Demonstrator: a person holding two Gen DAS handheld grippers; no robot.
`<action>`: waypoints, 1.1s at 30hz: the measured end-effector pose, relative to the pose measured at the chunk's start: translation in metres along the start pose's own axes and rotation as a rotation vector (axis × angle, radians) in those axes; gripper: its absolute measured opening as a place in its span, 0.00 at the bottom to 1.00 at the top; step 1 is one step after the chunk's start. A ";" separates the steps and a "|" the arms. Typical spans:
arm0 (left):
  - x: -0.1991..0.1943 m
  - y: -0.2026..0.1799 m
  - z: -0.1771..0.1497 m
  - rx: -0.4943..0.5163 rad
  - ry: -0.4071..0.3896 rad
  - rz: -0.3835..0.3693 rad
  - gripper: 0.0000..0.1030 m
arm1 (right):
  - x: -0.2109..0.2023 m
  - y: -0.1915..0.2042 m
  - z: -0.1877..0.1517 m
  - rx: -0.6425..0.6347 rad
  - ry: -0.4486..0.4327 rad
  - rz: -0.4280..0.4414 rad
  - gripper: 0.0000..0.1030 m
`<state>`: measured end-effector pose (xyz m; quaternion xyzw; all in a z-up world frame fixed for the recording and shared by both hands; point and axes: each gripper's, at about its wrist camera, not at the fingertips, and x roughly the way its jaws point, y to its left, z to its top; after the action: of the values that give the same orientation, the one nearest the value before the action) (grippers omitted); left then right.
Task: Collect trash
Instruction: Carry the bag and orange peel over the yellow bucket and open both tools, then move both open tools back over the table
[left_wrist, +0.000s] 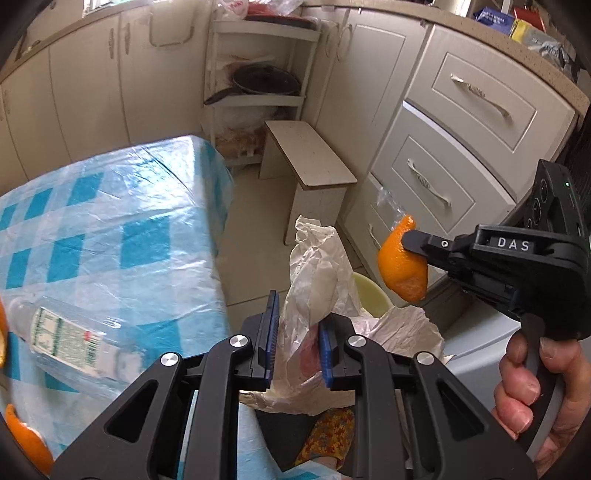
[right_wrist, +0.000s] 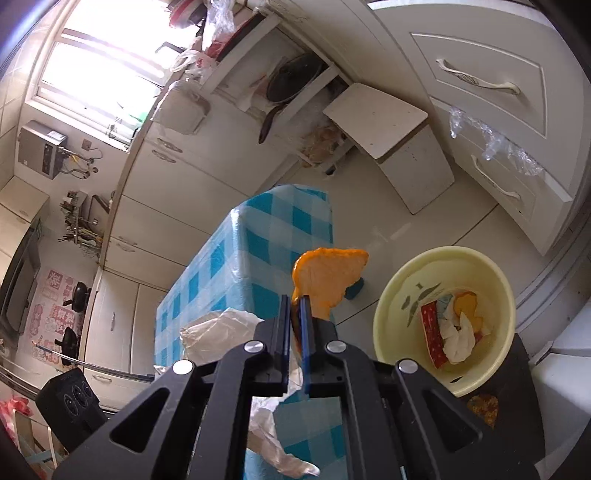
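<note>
Beside the checked table (left_wrist: 110, 229), your left gripper (left_wrist: 297, 343) pinches a crumpled plastic wrapper (left_wrist: 317, 280), jaws narrowly parted around it. Your right gripper (right_wrist: 294, 332), nearly closed, clamps an orange peel (right_wrist: 328, 277) near the yellow bowl (right_wrist: 391, 295), seemingly above it.

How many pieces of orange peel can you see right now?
4: one clamped in the right gripper as orange peel, two at the table's left edge, one in the yellow bowl. More may be hidden.
</note>
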<state>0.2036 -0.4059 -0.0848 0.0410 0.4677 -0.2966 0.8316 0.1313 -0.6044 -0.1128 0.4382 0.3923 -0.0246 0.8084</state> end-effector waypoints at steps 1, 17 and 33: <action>0.008 -0.004 -0.001 0.000 0.019 -0.002 0.17 | 0.003 -0.007 0.003 0.012 0.010 -0.020 0.06; 0.139 -0.055 -0.015 0.024 0.303 0.023 0.32 | 0.029 -0.065 0.016 0.130 0.135 -0.197 0.57; 0.089 -0.049 -0.016 0.076 0.244 0.007 0.56 | -0.007 -0.025 0.028 0.135 -0.078 -0.063 0.65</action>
<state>0.2003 -0.4816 -0.1548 0.1099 0.5537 -0.3042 0.7673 0.1339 -0.6424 -0.1169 0.4780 0.3715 -0.0936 0.7904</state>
